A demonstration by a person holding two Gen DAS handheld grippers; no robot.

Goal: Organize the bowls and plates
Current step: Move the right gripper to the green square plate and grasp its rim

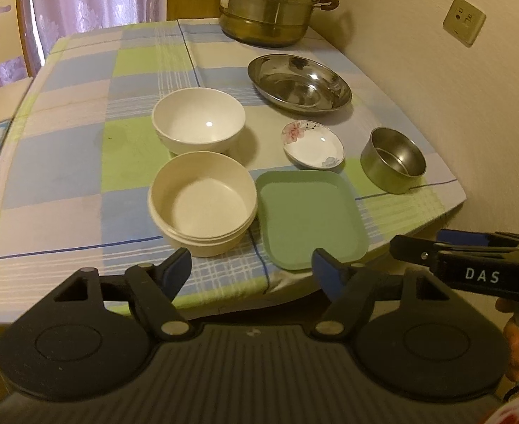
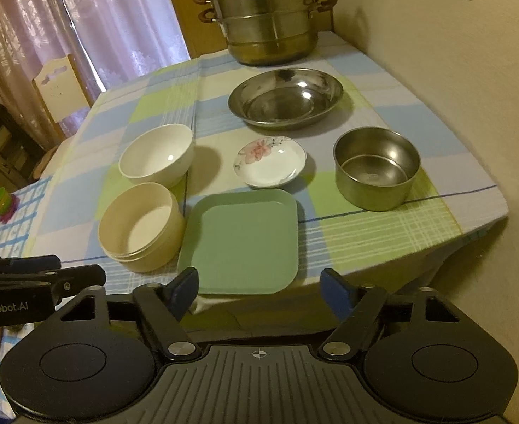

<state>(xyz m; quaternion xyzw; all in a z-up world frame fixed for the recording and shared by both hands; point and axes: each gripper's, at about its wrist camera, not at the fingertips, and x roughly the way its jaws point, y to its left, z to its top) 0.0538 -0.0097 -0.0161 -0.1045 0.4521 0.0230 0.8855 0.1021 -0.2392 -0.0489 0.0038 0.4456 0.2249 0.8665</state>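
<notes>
A checked-cloth bench [image 2: 383, 247] (steamer pot [image 2: 270, 17] at back) stands against a cream wall; both grippers, left gripper [image 1: 252, 265] and right gripper [image 2: 259, 282], hover before it, jaws spread.

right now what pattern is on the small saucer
White with pink flowers on the small saucer; clearest in the right wrist view.

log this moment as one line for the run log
stage: pre-grasp | left claw: open, empty | right claw: open, empty | green plate: nearest, untouched | bowls: unstacked
</notes>
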